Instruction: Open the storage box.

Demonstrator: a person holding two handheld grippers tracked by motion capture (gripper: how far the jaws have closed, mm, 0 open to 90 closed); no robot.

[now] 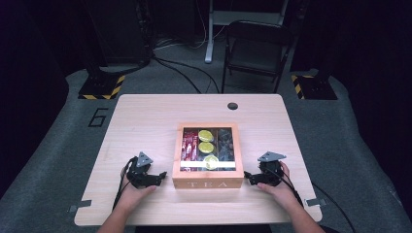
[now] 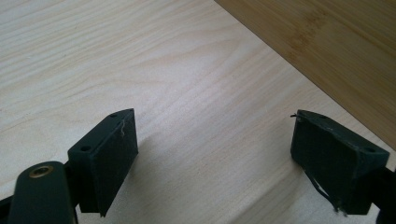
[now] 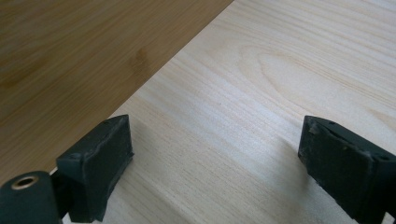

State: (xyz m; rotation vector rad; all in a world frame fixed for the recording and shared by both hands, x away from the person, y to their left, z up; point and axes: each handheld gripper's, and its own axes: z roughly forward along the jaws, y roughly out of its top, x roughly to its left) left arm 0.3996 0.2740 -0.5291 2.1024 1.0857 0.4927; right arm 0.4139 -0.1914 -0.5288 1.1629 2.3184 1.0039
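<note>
While both grippers, left (image 1: 156,177) and right (image 1: 251,178), flank the tea box (image 1: 208,183) wide open and empty, we judge uneven squeezing could skew it across the worktop (image 1: 145,121).

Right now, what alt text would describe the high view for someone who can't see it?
A wooden tea box with a clear lid sits closed on a light wooden table, between a person's left gripper and right gripper, both open. A folding chair stands behind the table.
</note>
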